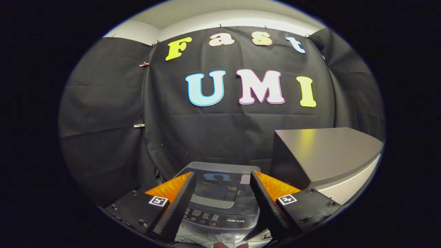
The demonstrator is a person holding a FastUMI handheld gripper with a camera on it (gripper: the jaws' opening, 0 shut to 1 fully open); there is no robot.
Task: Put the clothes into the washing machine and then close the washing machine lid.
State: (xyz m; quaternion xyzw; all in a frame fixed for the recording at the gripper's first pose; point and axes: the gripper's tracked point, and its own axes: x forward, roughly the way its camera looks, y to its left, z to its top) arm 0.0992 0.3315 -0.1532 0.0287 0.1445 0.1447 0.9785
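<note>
The black cloth wall (pixel 213 131) of the booth is hanging across everything ahead of me, pinned up under a pale ceiling strip. To my right, a big grey cabinet (pixel 327 151) with a flat, dully shining top is standing well above the level of my fingers, its pale side showing below the top's edge. Between and just beyond my fingers the washing machine (pixel 220 206) is sitting low, close against the wall cloth and just beside the cabinet. Its lid (pixel 218 182) is lying down flat and closed, the dark glossy surface reflecting the wall. The control panel (pixel 215 217) with its small buttons is facing me along the near edge of the machine.

I am holding my gripper (pixel 220 189) wide open above the machine's front, jaws spread with the lid showing in the gap and nothing touching either finger. Each finger is carrying a small square marker near its base.

I cannot see any clothes from here. A small pale shape is peeking in at the very bottom between my fingers; I cannot tell what it is.
</note>
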